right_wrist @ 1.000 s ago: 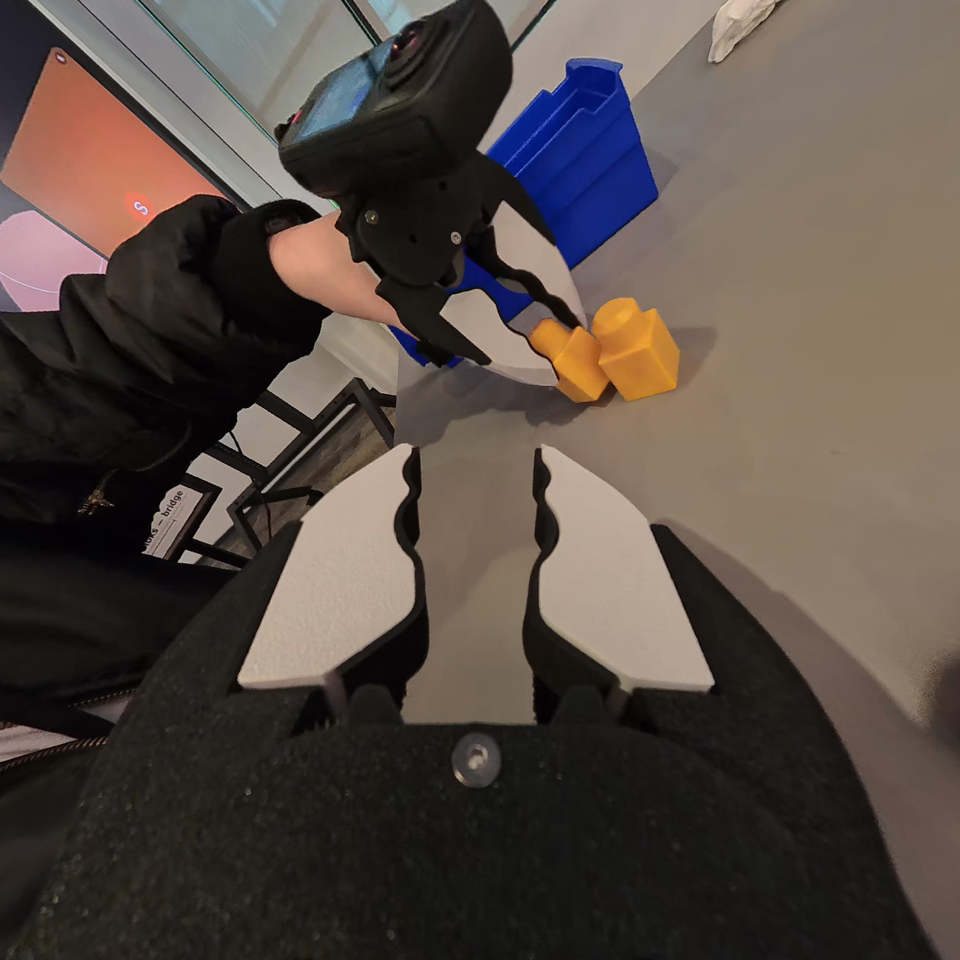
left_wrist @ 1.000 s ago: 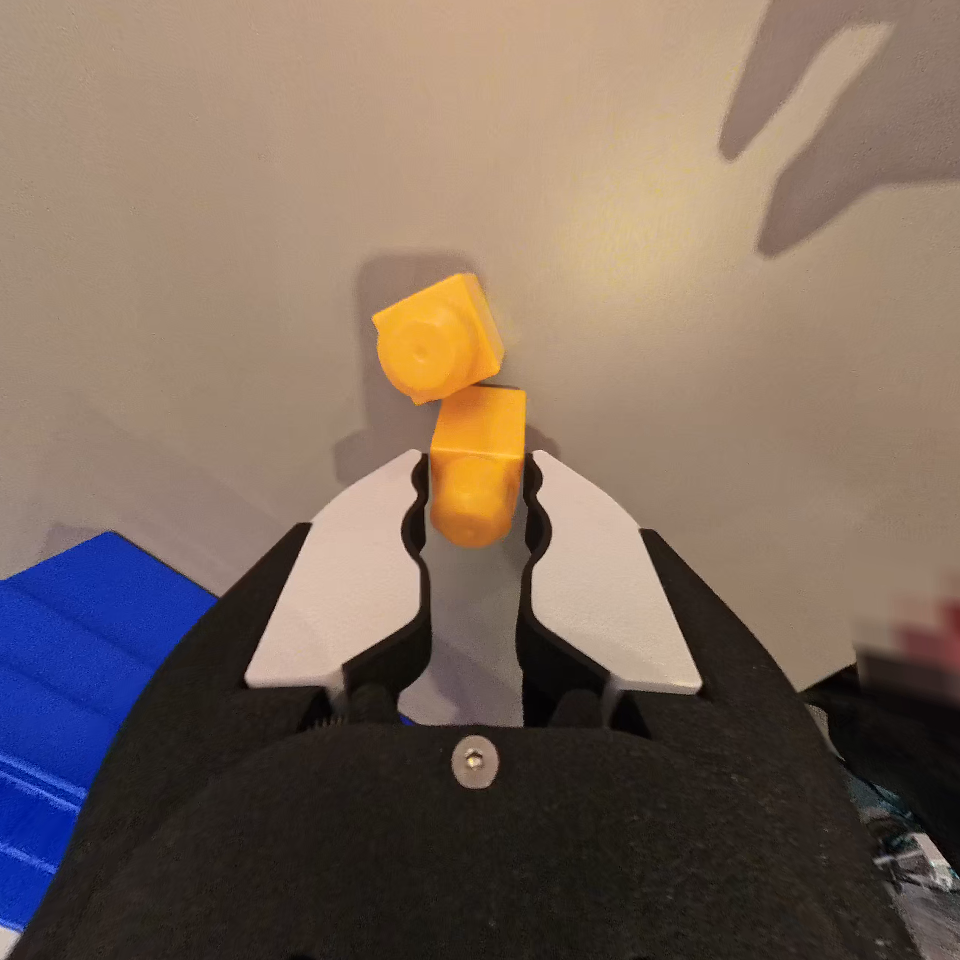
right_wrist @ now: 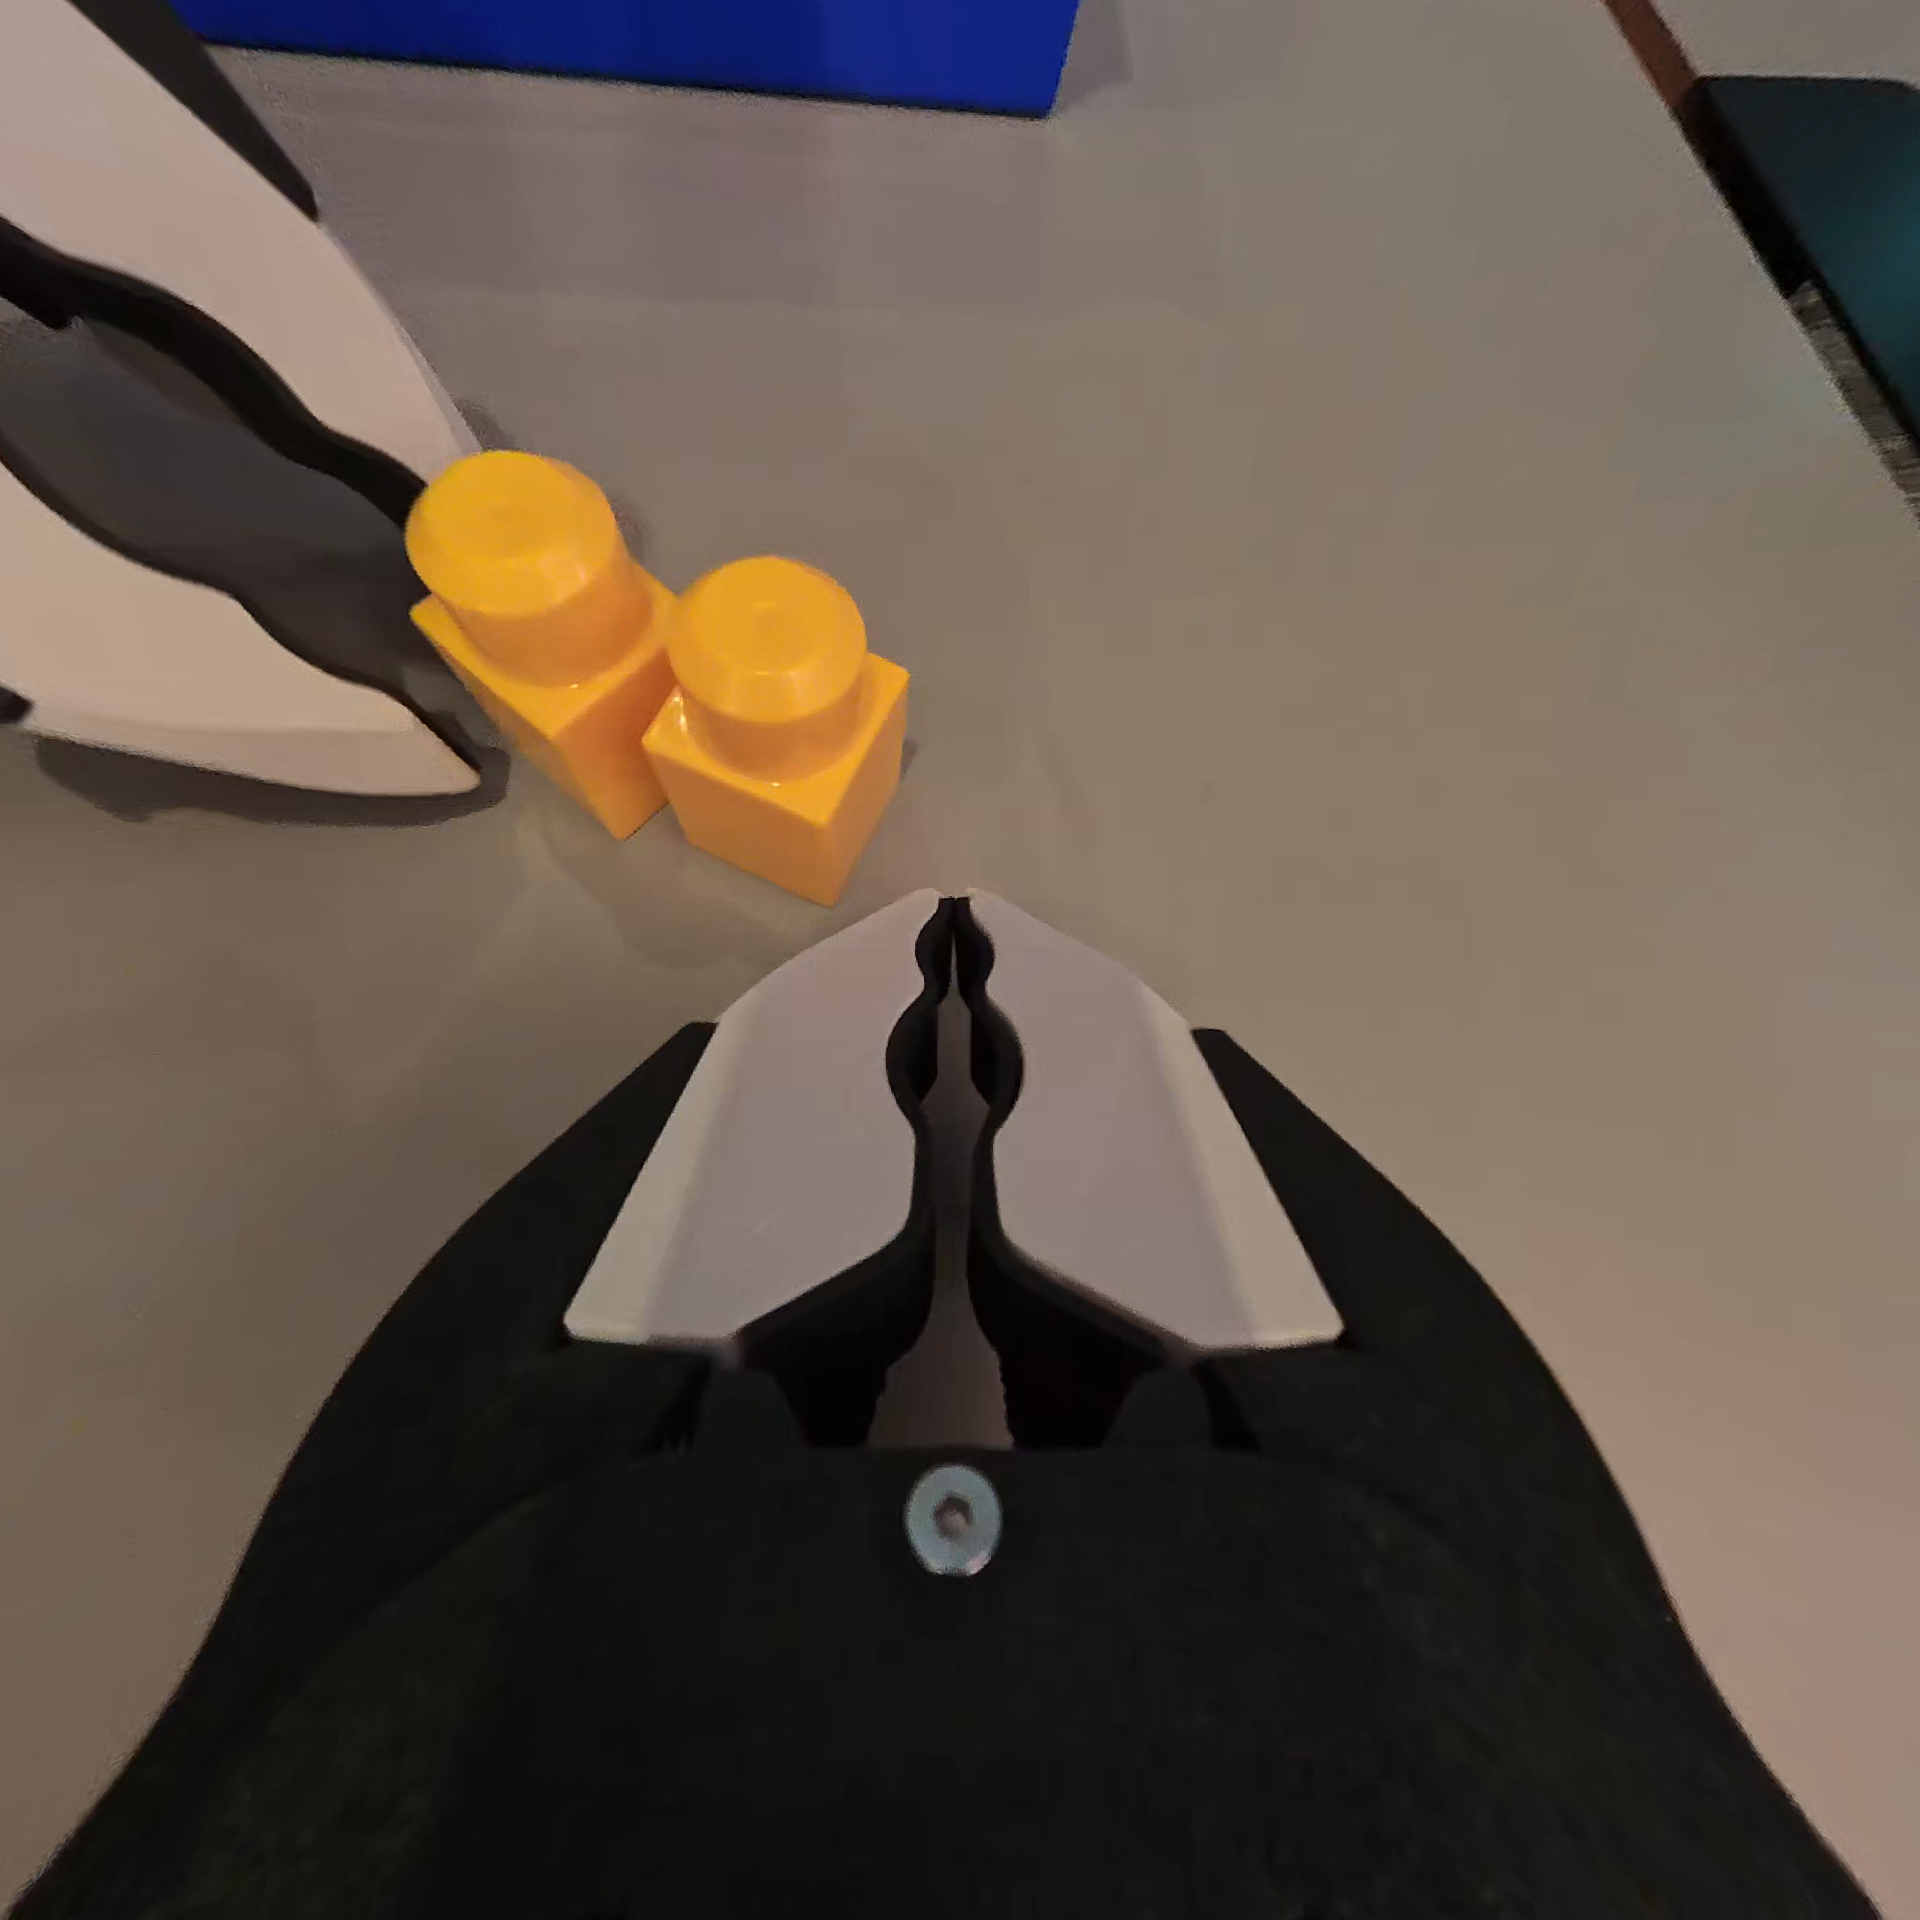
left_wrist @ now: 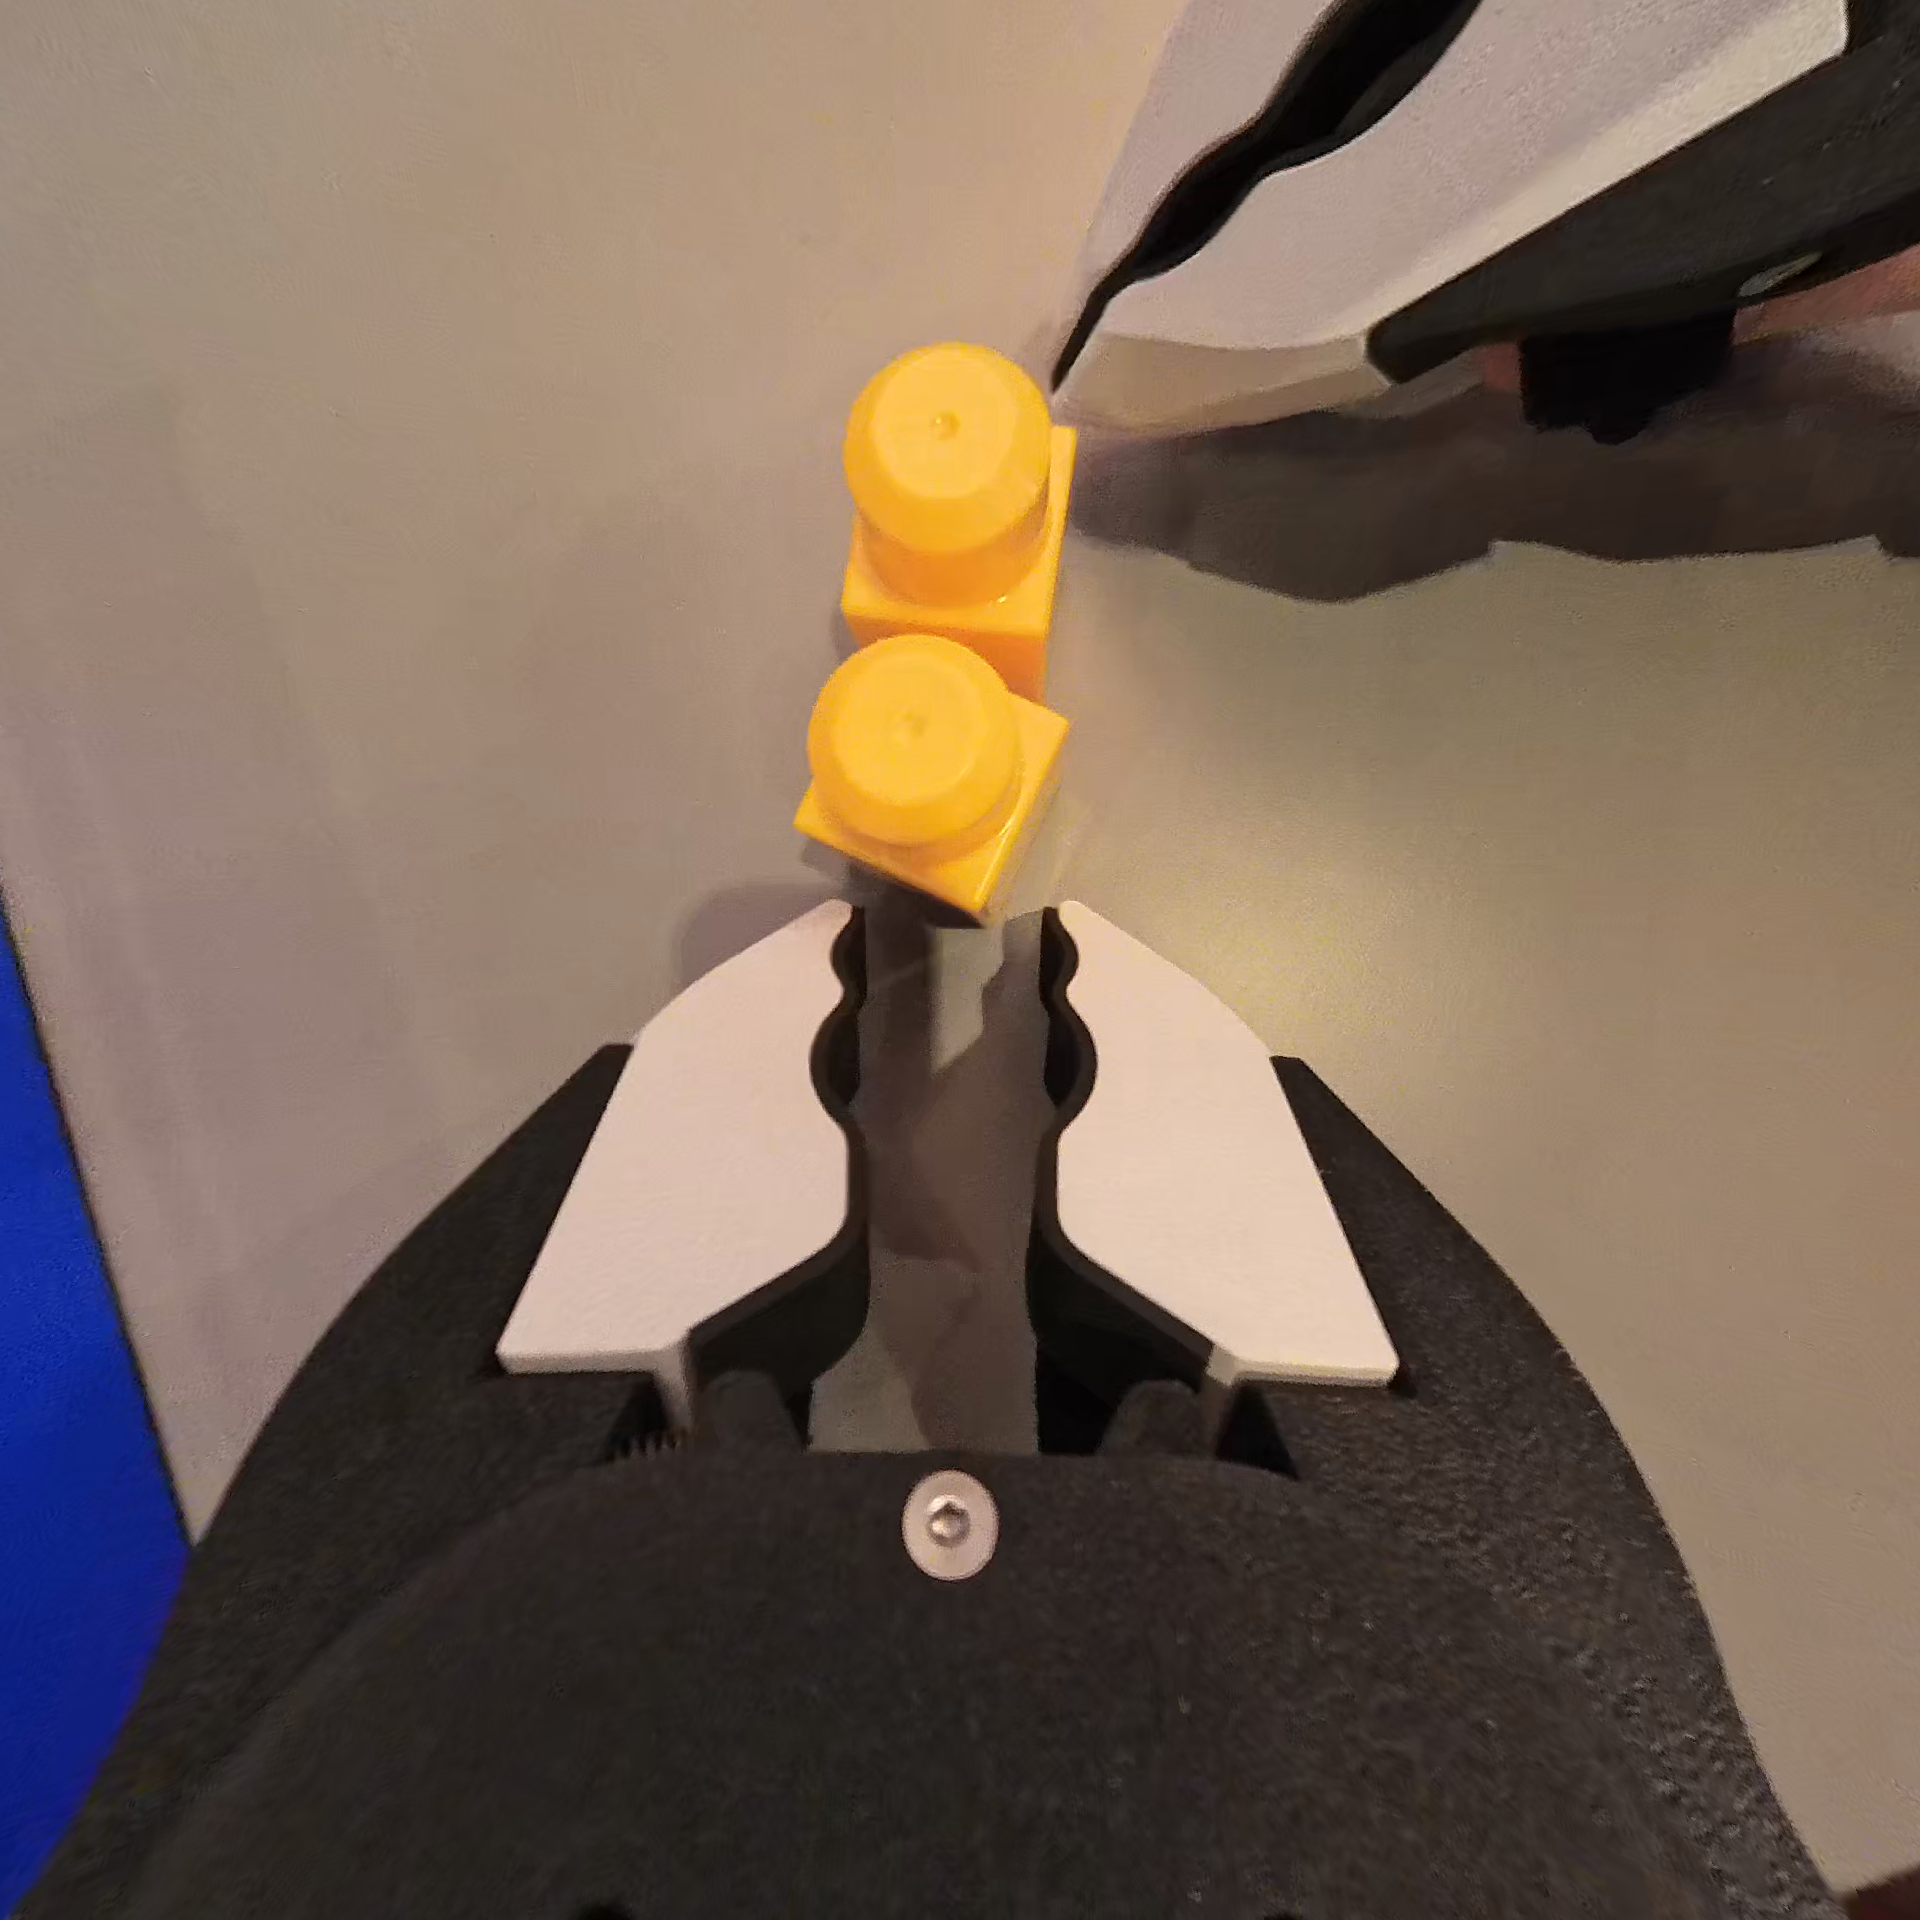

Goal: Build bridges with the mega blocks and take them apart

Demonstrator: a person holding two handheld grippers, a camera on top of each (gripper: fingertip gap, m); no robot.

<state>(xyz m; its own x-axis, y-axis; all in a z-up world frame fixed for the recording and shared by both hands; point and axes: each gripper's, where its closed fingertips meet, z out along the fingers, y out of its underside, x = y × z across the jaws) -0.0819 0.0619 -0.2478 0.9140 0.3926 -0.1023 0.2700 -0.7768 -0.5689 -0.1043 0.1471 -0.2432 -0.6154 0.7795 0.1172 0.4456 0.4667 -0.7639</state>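
Two yellow single-stud mega blocks stand upright, touching each other, on the grey table (left_wrist: 416, 520). In the left wrist view the near block (left_wrist: 930, 779) sits just past my left gripper (left_wrist: 951, 920), which is open and empty, with the block's corner at its tips. The far block (left_wrist: 951, 499) stands behind it. My right gripper (right_wrist: 954, 899) is shut and empty, with its tips a short way from the nearer block (right_wrist: 779, 727). The other block (right_wrist: 540, 634) sits at the mouth of the left gripper's fingers (right_wrist: 208, 665). The right gripper's fingers (left_wrist: 1455, 208) point at the far block.
A blue bin stands at the left edge of the left wrist view (left_wrist: 62, 1247) and at the top of the right wrist view (right_wrist: 623, 42). The table's edge and a dark object (right_wrist: 1829, 229) lie at the far right.
The left gripper has let go of the block it held. Both blocks lay on their sides and now stand upright. The right gripper has shut and moved in close to the blocks.
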